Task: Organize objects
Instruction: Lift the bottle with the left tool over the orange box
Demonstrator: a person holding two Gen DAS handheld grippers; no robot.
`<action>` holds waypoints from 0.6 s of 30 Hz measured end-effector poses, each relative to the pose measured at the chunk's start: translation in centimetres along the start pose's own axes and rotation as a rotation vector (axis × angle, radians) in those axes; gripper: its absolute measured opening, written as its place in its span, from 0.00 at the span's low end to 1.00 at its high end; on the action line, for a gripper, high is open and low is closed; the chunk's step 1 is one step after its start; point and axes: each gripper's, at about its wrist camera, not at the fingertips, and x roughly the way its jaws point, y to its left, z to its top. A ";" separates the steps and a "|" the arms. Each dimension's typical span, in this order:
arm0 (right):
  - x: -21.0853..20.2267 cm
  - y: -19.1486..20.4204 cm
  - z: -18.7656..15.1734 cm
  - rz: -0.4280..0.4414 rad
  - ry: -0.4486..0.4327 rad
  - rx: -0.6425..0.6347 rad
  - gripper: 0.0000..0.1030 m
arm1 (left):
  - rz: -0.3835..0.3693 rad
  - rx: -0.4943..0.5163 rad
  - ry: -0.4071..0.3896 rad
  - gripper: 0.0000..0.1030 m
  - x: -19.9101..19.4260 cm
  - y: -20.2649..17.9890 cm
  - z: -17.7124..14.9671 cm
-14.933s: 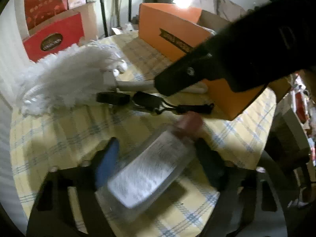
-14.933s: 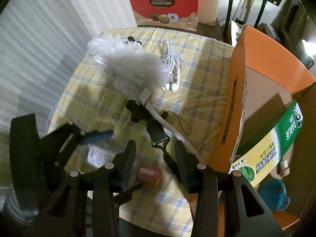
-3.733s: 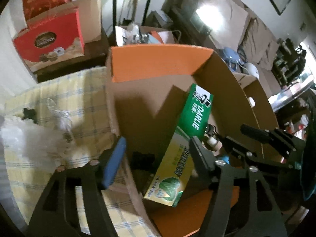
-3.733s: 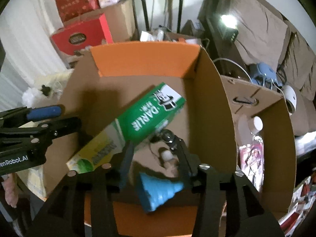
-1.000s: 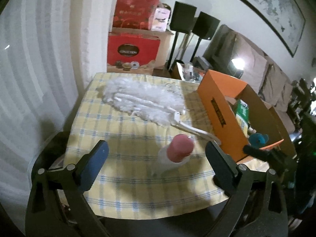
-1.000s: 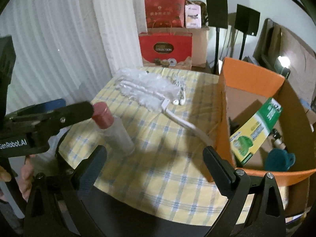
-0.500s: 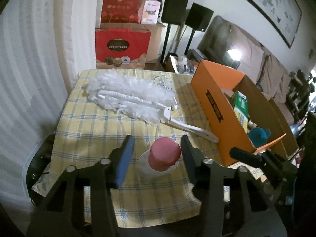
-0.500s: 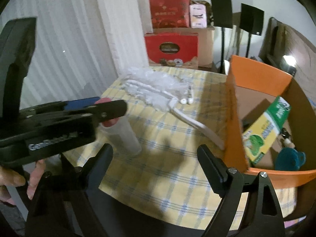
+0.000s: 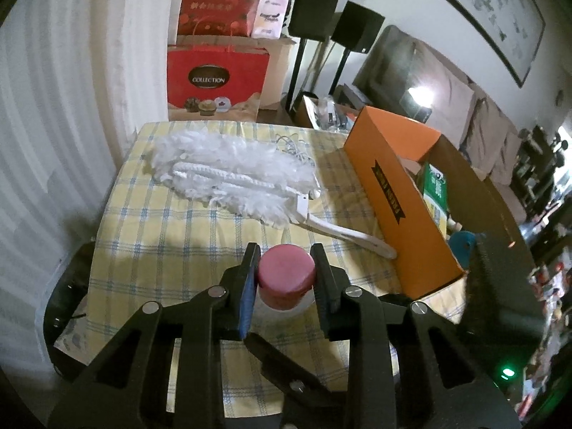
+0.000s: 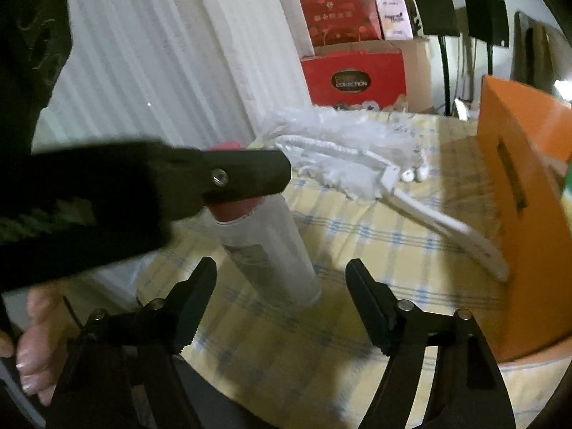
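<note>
A clear bottle with a pink cap (image 9: pixel 286 276) stands upright on the checked tablecloth (image 9: pixel 161 243). My left gripper (image 9: pixel 286 268) is shut on the cap from above. In the right wrist view the bottle (image 10: pixel 268 246) stands just ahead of my right gripper (image 10: pixel 282 286), which is open and empty, with the left gripper's finger (image 10: pixel 246 175) across the cap. A white duster (image 9: pixel 236 175) lies on the table behind. The orange cardboard box (image 9: pixel 397 193) stands at the right with a green carton (image 9: pixel 436 189) inside.
White earphones (image 9: pixel 293 146) lie beyond the duster. Red gift bags (image 9: pixel 214 78) and black speaker stands (image 9: pixel 314 35) are behind the table. A white curtain (image 10: pixel 161 53) hangs at the left. The table's front edge is close below the grippers.
My left gripper has closed on the bottle's pink cap; it stood open around it before. My right gripper has moved in closer to the bottle and narrowed somewhat.
</note>
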 end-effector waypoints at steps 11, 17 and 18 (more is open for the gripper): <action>2.1 -0.8 0.7 0.066 0.027 0.067 0.56 | -0.027 -0.044 0.014 0.25 0.6 1.1 0.9; 2.2 -0.5 1.1 0.060 0.022 0.042 0.52 | -0.069 -0.083 0.043 0.25 1.1 1.4 1.9; 2.0 -0.5 1.3 0.056 0.021 0.037 0.51 | -0.074 -0.081 0.044 0.25 1.0 1.3 2.1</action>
